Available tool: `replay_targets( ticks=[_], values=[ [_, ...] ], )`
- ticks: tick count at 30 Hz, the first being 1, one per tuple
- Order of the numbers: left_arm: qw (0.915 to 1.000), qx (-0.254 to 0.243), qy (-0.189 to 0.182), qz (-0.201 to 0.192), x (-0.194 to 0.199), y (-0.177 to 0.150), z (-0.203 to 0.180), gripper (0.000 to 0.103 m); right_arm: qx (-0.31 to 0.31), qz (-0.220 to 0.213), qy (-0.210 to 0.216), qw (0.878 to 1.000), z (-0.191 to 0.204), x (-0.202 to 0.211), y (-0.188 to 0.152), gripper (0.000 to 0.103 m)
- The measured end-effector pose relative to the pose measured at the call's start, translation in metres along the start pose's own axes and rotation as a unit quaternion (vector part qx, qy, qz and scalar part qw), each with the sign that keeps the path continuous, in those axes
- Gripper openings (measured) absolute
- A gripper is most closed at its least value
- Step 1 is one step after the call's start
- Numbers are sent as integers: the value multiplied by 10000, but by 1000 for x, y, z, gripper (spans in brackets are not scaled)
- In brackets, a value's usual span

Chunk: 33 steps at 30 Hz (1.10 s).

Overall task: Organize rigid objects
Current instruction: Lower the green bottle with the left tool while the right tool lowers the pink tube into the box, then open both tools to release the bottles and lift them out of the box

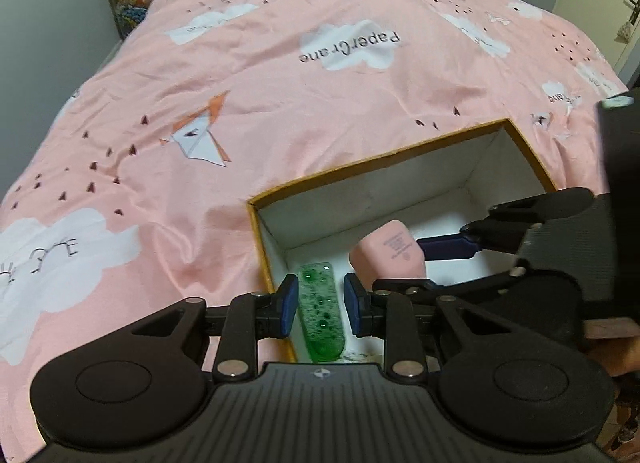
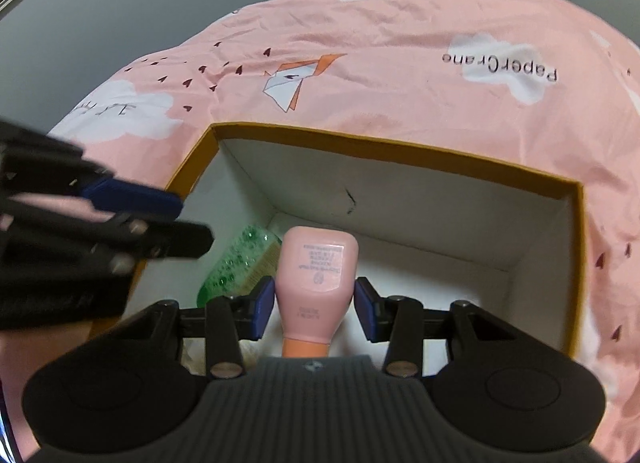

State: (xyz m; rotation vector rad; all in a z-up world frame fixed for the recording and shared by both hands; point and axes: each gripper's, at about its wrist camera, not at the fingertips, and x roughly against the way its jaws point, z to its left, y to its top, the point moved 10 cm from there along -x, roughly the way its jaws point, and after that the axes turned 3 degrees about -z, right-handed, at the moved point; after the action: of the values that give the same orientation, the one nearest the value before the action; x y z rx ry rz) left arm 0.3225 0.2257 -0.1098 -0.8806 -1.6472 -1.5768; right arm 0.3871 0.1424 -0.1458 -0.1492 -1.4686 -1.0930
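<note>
With both grippers spread over the orange-rimmed white cardboard box (image 2: pixel 384 151), we lift straight, clearing the pink plastic bottle (image 2: pixel 316 275) under the right gripper (image 2: pixel 315 305) and the green translucent bottle (image 1: pixel 320 311) under the left gripper (image 1: pixel 321 305).

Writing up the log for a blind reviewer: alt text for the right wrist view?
The right gripper, fingers open, straddles a pink bottle inside an orange-rimmed box on a pink bedspread. A green bottle lies beside it; the left gripper reaches in.

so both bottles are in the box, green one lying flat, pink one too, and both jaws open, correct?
Not quite: the pink bottle isn't lying flat; the left wrist view shows it tilted. The green bottle lies flat in the box, both jaws open.
</note>
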Motion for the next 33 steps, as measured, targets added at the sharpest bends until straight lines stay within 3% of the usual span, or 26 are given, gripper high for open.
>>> replay_targets(
  ticks=[4, 13, 16, 27, 30, 33],
  values=[
    [9999, 128, -61, -75, 2, 1, 6, 31, -218, 132, -84, 9996, -1, -17, 2, 43],
    [9994, 244, -151, -174, 1, 1, 13, 29, -790, 331, 202, 9961, 2, -34, 0, 43],
    [9995, 223, -128, -196, 1, 0, 13, 29, -761, 335, 238, 9963, 4, -32, 0, 39],
    [9997, 135, -105, -160, 4, -6, 4, 29, -323, 209, -5, 9993, 2, -9, 0, 40],
    [9996, 74, -106, -236, 12, -5, -2, 29, -98, 86, -85, 9999, 2, 10, -2, 45],
    [9990, -68, -212, -390, 30, -3, -15, 34, 169, -154, -172, 9996, 3, 37, -3, 58]
  ],
)
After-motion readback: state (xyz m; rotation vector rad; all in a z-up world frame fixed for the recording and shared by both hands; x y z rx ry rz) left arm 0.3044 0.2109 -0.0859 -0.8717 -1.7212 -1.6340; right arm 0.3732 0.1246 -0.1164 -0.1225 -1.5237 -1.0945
